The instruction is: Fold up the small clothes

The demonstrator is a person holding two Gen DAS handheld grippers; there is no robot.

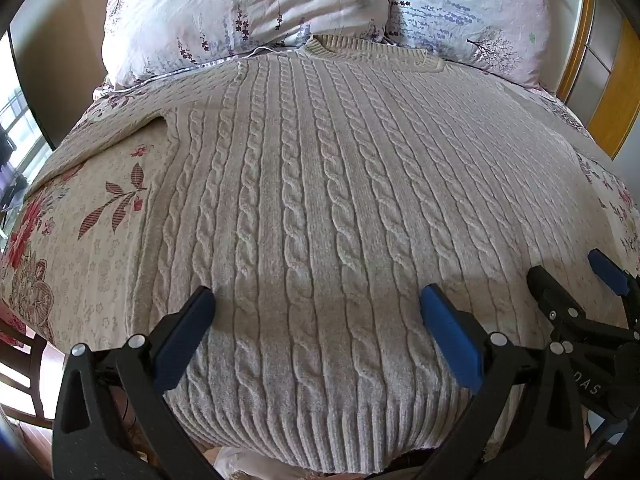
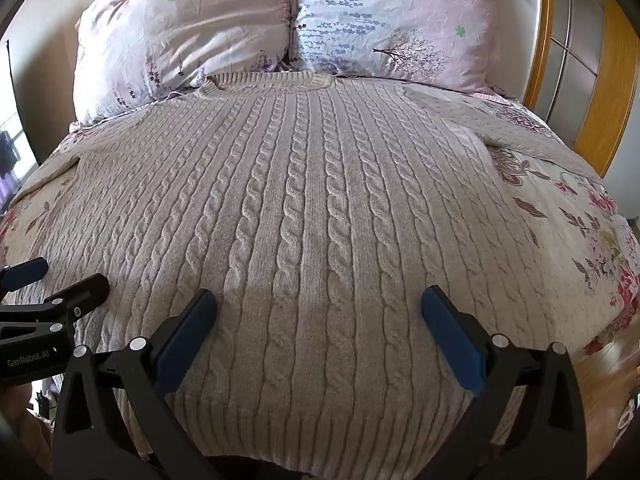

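Observation:
A beige cable-knit sweater (image 1: 312, 184) lies flat on the bed, collar at the pillows, ribbed hem toward me; it also shows in the right wrist view (image 2: 304, 208). My left gripper (image 1: 318, 300) is open and empty, just above the sweater near the hem, left of centre. My right gripper (image 2: 320, 300) is open and empty, above the hem to the right. Each gripper shows in the other's view: the right one (image 1: 568, 272) at the right edge, the left one (image 2: 66, 276) at the left edge. The sleeves spread sideways.
Two floral pillows (image 1: 240, 12) (image 2: 392, 16) lean at the head of the bed. A floral bedspread (image 1: 80, 216) (image 2: 580, 220) lies under the sweater. A wooden frame (image 2: 600, 80) stands at the right, a wooden chair (image 1: 24, 364) at lower left.

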